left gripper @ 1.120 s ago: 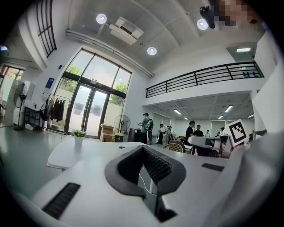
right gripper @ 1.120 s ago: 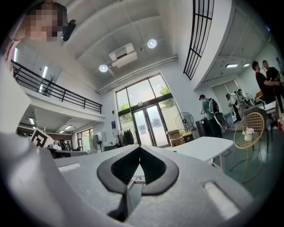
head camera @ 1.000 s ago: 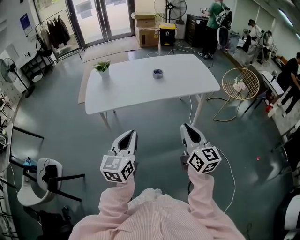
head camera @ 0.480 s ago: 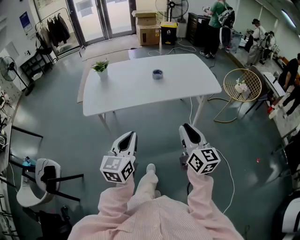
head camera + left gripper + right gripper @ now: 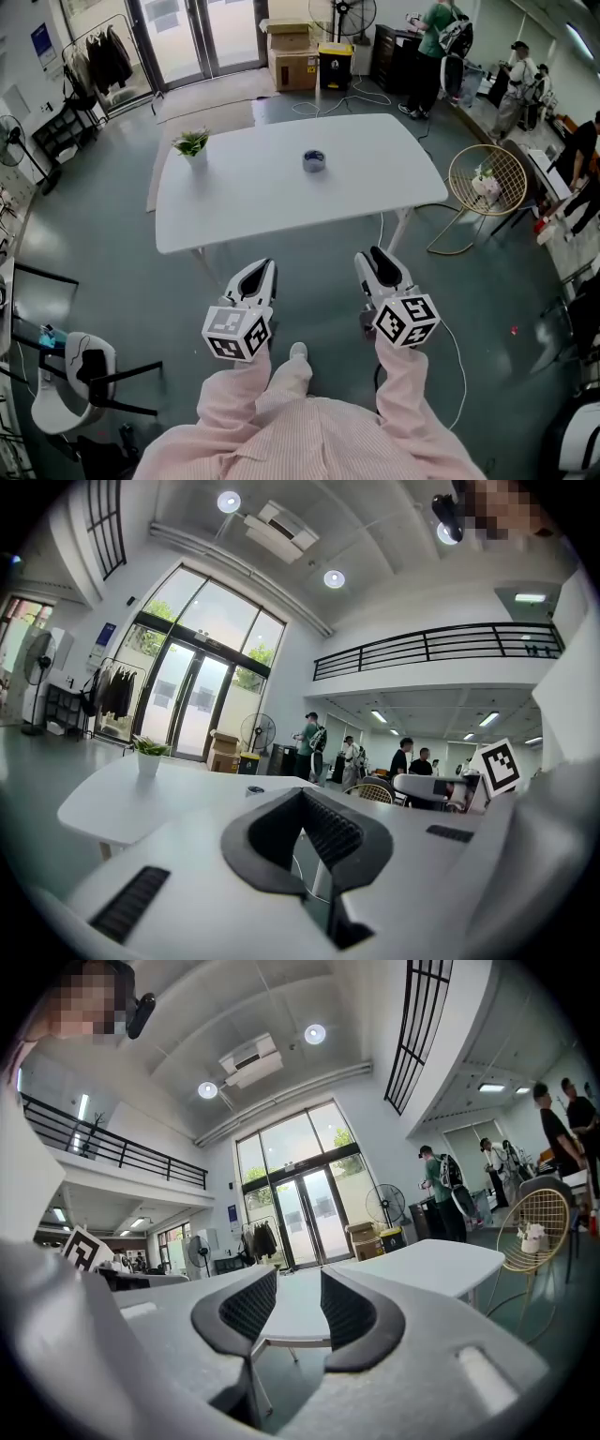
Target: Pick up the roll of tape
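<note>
The roll of tape (image 5: 314,160) is a small dark ring lying near the middle of the white table (image 5: 272,202), far ahead of both grippers. It shows as a tiny dark spot (image 5: 254,790) in the left gripper view. My left gripper (image 5: 255,278) hangs over the floor short of the table's near edge, its pads meeting at the tips (image 5: 302,794), empty. My right gripper (image 5: 380,267) is level with it on the right. Its jaws are opening, with a clear gap (image 5: 298,1279) and nothing between them.
A small potted plant (image 5: 192,145) stands on the table's left end. A gold wire chair (image 5: 482,178) sits right of the table, with a cable on the floor. A white chair (image 5: 75,366) is at the near left. Boxes, a fan and several people are at the back.
The person has stepped forward, so the table sits closer to both grippers. A shoe now shows below, between the arms.
</note>
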Demonstrator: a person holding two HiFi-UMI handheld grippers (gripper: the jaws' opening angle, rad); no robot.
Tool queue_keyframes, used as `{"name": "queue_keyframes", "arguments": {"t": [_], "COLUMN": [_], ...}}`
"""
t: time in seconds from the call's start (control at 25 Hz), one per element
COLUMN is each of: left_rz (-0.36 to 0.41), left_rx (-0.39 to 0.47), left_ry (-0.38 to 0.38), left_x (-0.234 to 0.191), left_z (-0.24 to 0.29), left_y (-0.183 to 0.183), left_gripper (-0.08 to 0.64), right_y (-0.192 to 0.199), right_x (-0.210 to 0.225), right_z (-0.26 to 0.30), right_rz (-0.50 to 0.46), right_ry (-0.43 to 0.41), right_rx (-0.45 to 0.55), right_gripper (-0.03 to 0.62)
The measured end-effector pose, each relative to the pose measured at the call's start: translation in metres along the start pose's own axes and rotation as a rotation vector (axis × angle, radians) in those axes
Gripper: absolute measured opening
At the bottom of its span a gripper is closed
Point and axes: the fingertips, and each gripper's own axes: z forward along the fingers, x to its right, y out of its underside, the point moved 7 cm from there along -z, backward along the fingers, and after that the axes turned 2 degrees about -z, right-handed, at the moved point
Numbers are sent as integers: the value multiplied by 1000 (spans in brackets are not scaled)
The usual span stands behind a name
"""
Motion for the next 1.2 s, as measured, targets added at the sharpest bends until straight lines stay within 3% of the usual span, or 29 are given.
{"name": "queue_keyframes", "arguments": {"t": [0.68,1.2], "left_rz": [-11,-23], "left_rx": [11,-26], "left_ry": [37,51], "left_x": [-79,-107], "left_z": [105,168], "left_y": [-46,-42], "left_gripper": [2,2], "right_y": [-21,-15], "right_x": [43,86], "right_z": [130,182], "right_rz": [11,17], "right_ry": [41,65], "right_rx": [-10,-37], "right_gripper": [137,137]}}
